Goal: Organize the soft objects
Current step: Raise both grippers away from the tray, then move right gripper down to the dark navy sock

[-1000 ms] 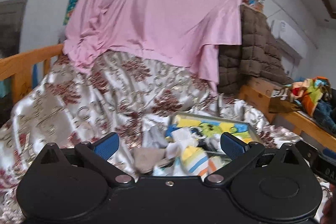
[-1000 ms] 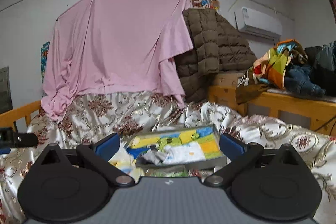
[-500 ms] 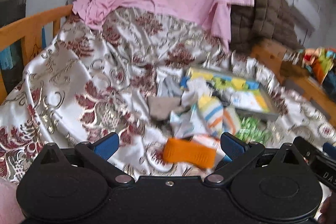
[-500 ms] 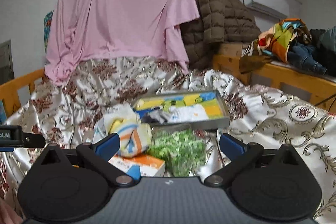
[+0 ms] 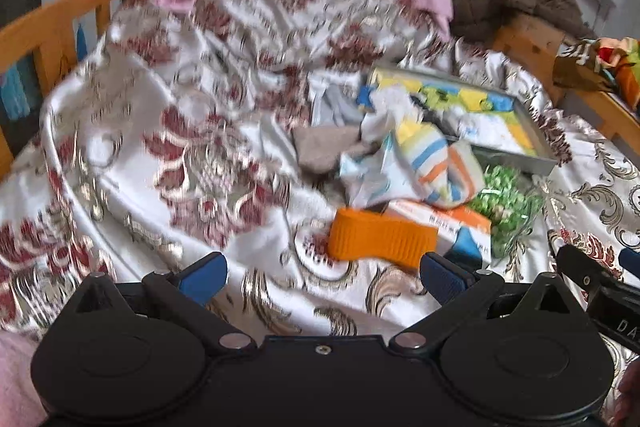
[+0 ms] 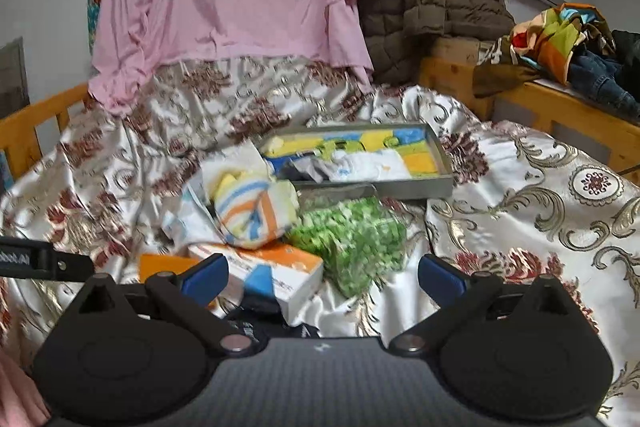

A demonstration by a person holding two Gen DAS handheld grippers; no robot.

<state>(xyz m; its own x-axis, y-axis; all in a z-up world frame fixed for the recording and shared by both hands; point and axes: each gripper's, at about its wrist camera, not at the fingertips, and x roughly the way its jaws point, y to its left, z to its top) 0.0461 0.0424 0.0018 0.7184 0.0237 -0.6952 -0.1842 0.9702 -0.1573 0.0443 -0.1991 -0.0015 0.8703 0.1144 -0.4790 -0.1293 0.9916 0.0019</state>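
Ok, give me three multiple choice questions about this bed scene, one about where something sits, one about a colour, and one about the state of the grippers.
1. Where is the green speckled bag?
A. inside the grey tray
B. on the bedspread just in front of the grey tray
C. on the wooden rail

2. What colour is the ribbed band nearest the left gripper?
A. orange
B. purple
C. black

3. How are the two grippers?
A. both shut on socks
B. left shut, right open
C. both open and empty

Answers: 1 B, the bag lies outside the tray's near wall. 2 A, it is plainly orange. 3 C, the blue pads of the right gripper and the left's stand wide apart with nothing between.
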